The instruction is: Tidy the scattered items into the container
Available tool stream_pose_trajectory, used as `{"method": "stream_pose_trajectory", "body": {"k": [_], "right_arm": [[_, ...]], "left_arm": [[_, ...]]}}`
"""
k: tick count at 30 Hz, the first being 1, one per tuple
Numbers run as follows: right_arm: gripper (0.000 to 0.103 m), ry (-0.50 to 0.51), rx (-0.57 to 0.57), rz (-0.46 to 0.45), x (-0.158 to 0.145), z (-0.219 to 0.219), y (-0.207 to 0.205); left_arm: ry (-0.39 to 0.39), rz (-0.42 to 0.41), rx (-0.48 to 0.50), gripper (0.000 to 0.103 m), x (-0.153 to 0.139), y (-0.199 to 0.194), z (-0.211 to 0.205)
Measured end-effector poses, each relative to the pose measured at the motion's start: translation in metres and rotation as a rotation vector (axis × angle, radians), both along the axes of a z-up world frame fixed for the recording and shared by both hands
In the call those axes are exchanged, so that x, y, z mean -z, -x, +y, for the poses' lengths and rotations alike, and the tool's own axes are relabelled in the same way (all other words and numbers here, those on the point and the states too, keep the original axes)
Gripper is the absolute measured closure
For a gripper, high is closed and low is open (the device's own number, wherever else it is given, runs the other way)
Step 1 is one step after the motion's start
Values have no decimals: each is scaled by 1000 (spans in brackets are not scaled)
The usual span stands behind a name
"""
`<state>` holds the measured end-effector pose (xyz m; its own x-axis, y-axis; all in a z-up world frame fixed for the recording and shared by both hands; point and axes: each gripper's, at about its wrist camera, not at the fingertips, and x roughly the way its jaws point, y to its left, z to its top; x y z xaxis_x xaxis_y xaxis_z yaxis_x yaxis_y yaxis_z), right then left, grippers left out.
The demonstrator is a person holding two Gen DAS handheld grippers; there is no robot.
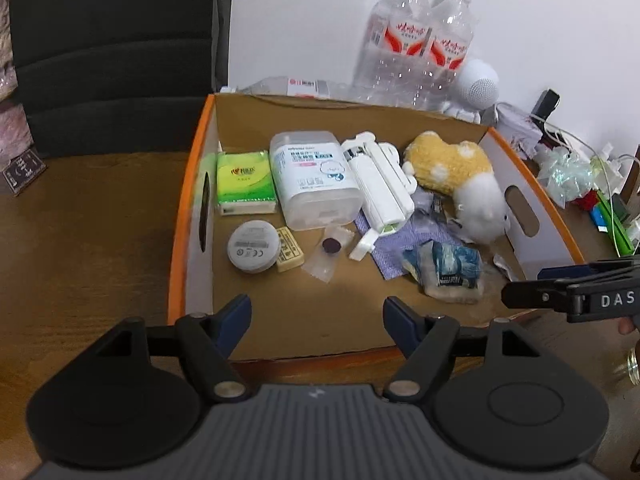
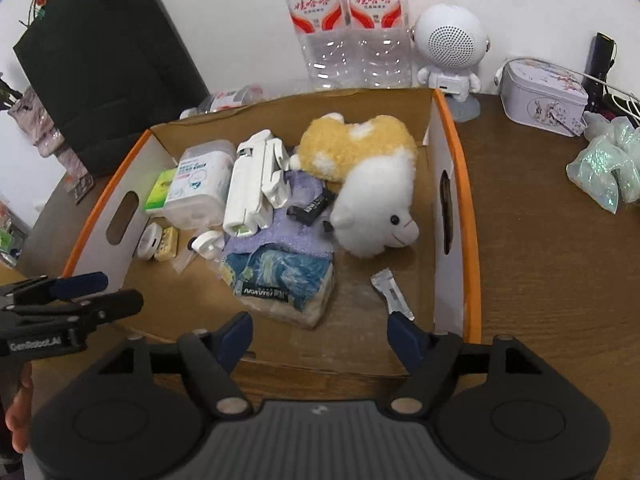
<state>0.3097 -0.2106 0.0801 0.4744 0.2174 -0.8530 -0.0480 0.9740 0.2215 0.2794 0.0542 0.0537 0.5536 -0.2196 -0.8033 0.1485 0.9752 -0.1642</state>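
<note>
A cardboard box with an orange rim [image 1: 188,184] [image 2: 464,184] sits on the brown table. Inside lie a yellow and white plush toy [image 1: 456,176] [image 2: 360,172], a white wipes tub [image 1: 312,176] [image 2: 200,184], a green tissue pack [image 1: 244,176], a white folding device [image 1: 380,184] [image 2: 252,184], a blue tissue pack [image 1: 444,268] [image 2: 280,284], a round white disc [image 1: 252,246] and a silver sachet [image 2: 390,294]. My left gripper [image 1: 316,312] is open and empty at the box's near edge. My right gripper [image 2: 320,332] is open and empty over the near edge.
Two water bottles [image 2: 348,20], a white robot speaker [image 2: 450,48] and a tin [image 2: 544,96] stand behind the box. A black chair [image 1: 116,52] is at the left. Glittery bags [image 2: 608,168] and cables lie at the right.
</note>
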Motion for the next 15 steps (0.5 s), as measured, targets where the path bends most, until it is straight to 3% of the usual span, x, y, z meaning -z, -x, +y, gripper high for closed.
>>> {"method": "stream_pose_trajectory", "body": {"k": [4, 6, 8, 12, 15], "right_arm": [[28, 33, 22, 59, -4, 5, -10], [28, 26, 26, 53, -17, 7, -10], [24, 20, 16, 12, -35, 11, 0], [17, 59, -11, -67, -64, 19, 32], [16, 81, 12, -131, -81, 20, 56]], "left_arm": [[21, 21, -39, 25, -10, -2, 2], [20, -13, -59, 21, -28, 3, 1], [24, -60, -82, 0, -50, 14, 1], [20, -83, -53, 0, -79, 46, -7], [-63, -145, -52, 0, -93, 84, -20]]}}
